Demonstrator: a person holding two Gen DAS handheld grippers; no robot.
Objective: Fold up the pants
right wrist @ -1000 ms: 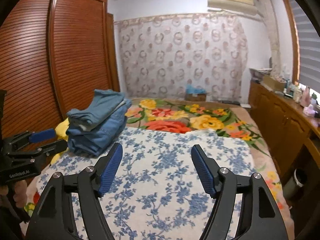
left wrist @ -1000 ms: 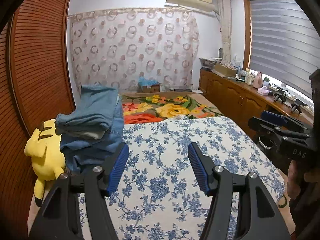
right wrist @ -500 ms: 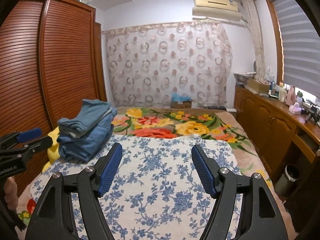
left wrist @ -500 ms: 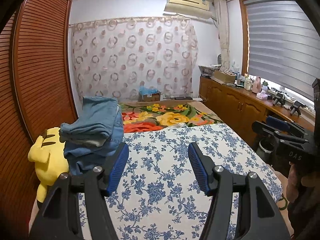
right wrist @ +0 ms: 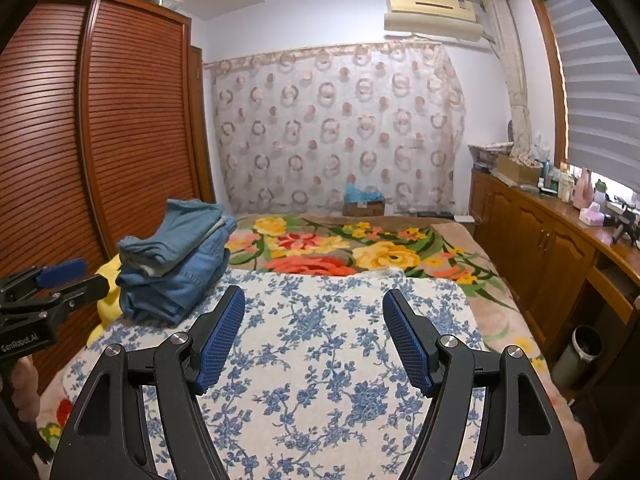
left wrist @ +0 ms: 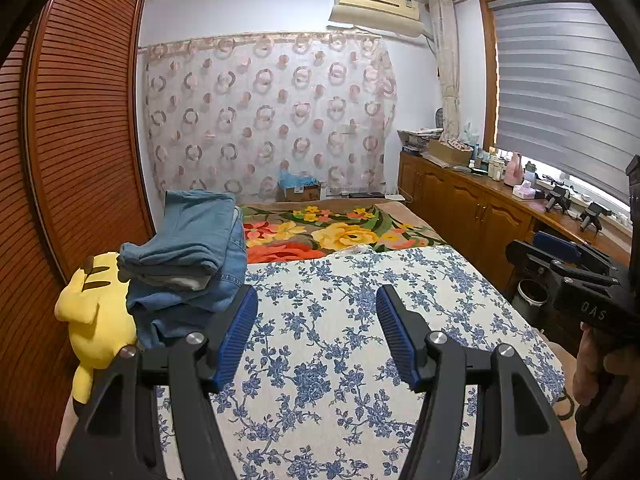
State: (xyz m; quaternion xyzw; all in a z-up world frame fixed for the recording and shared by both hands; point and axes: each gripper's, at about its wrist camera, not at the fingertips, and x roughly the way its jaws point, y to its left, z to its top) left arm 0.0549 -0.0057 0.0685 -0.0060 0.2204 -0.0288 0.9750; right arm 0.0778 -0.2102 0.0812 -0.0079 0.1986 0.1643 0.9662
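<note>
Covering bed – blue-floral sheet, folded jeans far-left

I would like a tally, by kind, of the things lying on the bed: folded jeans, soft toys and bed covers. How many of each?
Folded blue denim pants, stacked: at least 2; exact number unclear
Yellow plush toy: 1
White cover with blue flowers: 1
Blanket with large yellow and red flowers: 1
Total: at least 5

Bed w/ blue-floral cover, folded jeans stack + yellow plush at left edge
</note>
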